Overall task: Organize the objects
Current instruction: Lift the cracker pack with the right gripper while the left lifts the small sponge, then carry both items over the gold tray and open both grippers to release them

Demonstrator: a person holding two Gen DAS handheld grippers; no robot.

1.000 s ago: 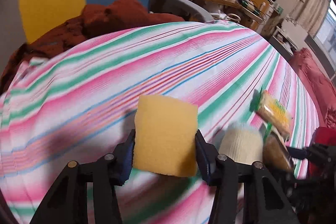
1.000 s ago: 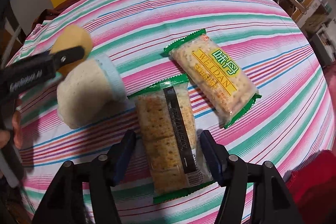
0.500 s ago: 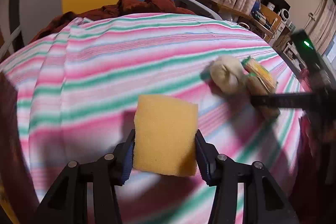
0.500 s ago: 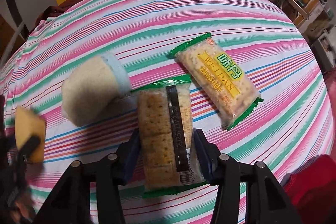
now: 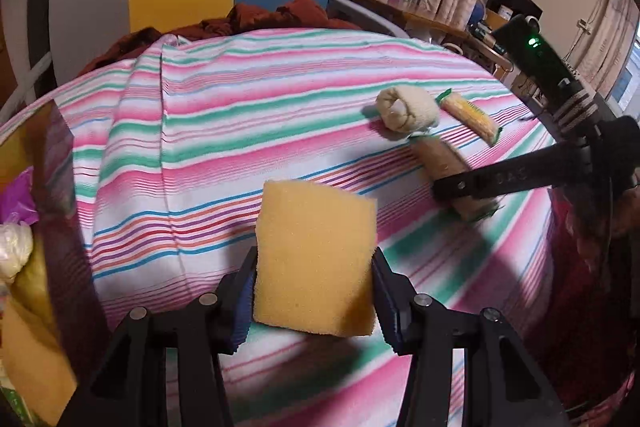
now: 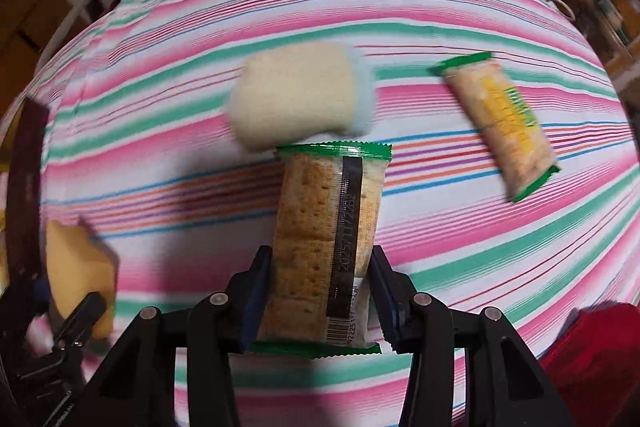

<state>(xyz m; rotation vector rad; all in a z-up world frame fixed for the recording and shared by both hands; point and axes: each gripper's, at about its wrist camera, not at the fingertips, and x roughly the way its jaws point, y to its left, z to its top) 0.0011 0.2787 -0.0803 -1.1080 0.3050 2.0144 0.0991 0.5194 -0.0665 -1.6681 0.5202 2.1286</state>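
Observation:
A yellow sponge [image 5: 316, 255] is clamped upright between the pads of my left gripper [image 5: 314, 267], above the striped cloth. In the right wrist view my right gripper [image 6: 320, 259] has its jaws closing on a green-edged cracker packet [image 6: 324, 227], and both pads press its long sides. A rolled cream sock [image 6: 296, 99] lies just beyond the packet's far end. A second cracker packet [image 6: 500, 123] with yellow print lies to the right. The left wrist view shows the right gripper [image 5: 460, 187] on its cracker packet [image 5: 444, 159], beside the rolled cream sock [image 5: 408, 107].
A striped tablecloth [image 5: 240, 107] covers the round table. A box [image 5: 52, 147] holding yellow sponges and bags stands at the left edge. Rust-brown cloth [image 5: 272, 19] is heaped at the far edge. Red fabric [image 6: 592, 339] lies at the near right.
My left gripper has carried the sponge away to the left, towards the box. The right gripper's jaws have closed in onto the near cracker packet, which now lines up with the fingers.

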